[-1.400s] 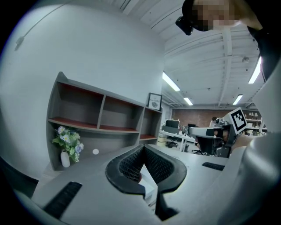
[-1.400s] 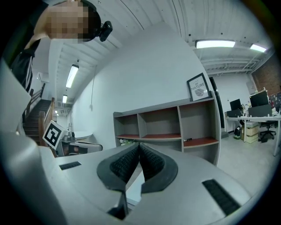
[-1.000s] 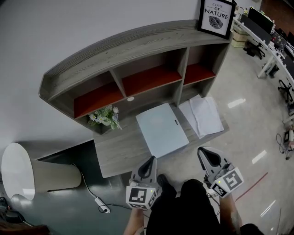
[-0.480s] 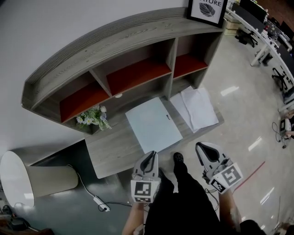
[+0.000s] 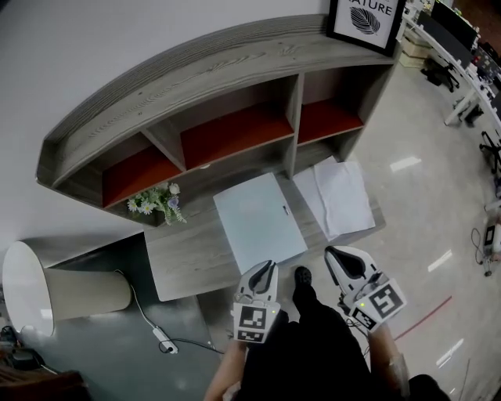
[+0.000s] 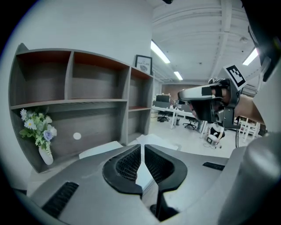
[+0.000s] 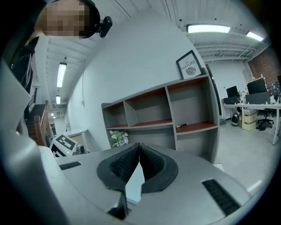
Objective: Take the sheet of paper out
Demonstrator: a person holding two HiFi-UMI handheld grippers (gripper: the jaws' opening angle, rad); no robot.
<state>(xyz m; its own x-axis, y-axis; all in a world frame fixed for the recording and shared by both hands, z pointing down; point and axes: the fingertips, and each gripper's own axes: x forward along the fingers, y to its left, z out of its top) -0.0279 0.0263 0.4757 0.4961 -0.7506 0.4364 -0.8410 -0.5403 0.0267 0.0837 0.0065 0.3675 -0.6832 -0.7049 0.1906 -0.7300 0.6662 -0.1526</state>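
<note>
A pale blue flat folder (image 5: 259,220) lies shut on the grey desk (image 5: 188,262), with a small dark clasp at its right edge. Beside it on the right lie loose white sheets of paper (image 5: 336,196). My left gripper (image 5: 270,267) hangs at the desk's near edge, just in front of the folder, jaws shut and empty. My right gripper (image 5: 332,253) hovers off the desk's front right, below the sheets, also shut with nothing in it. The left gripper view shows its jaws (image 6: 142,147) pressed together, the folder (image 6: 100,150) beyond them. In the right gripper view the jaws (image 7: 139,145) meet at the tips.
A curved shelf unit (image 5: 227,86) with red-floored compartments backs the desk. A small vase of flowers (image 5: 153,202) stands at the desk's left, a framed print (image 5: 368,20) on top. A white lamp shade (image 5: 30,288) and a cable with a power strip (image 5: 163,341) lie on the floor at left.
Both grippers have come forward toward the desk's near edge and dropped a little. Both stay shut. The folder and the sheets have not moved.
</note>
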